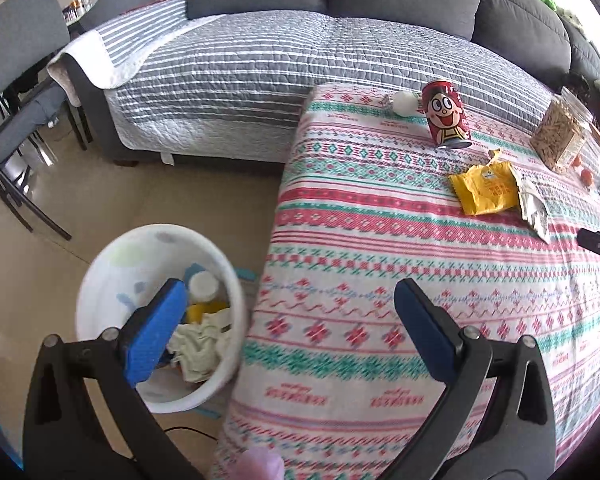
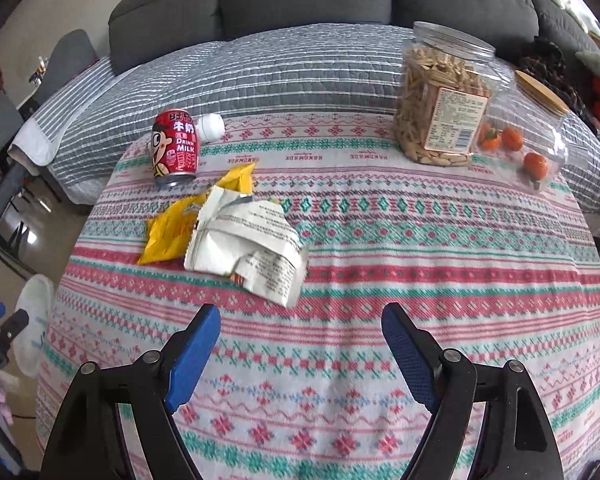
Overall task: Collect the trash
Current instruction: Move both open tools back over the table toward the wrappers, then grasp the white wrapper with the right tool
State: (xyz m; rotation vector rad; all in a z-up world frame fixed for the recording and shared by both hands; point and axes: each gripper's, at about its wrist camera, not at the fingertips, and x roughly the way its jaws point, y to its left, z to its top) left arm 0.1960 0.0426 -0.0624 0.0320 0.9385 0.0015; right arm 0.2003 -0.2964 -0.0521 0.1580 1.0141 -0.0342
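A white trash bin (image 1: 100, 280) stands on the floor left of the patterned table (image 1: 380, 272) and holds crumpled paper and a small bottle. My left gripper (image 1: 290, 294) is open and empty, one finger over the bin, the other over the table's edge. On the table lie a red milk can (image 2: 174, 148), a yellow wrapper (image 2: 172, 232) and a white crumpled wrapper (image 2: 252, 244). The can (image 1: 446, 114) and yellow wrapper (image 1: 486, 194) also show in the left wrist view. My right gripper (image 2: 300, 320) is open and empty, just short of the white wrapper.
A clear jar of snacks (image 2: 440, 100) and a lidded jar with small oranges (image 2: 528, 136) stand at the table's far right. A small white bottle (image 2: 210, 126) lies behind the can. A grey sofa (image 2: 300, 64) runs behind the table. Chairs (image 1: 16, 92) stand at left.
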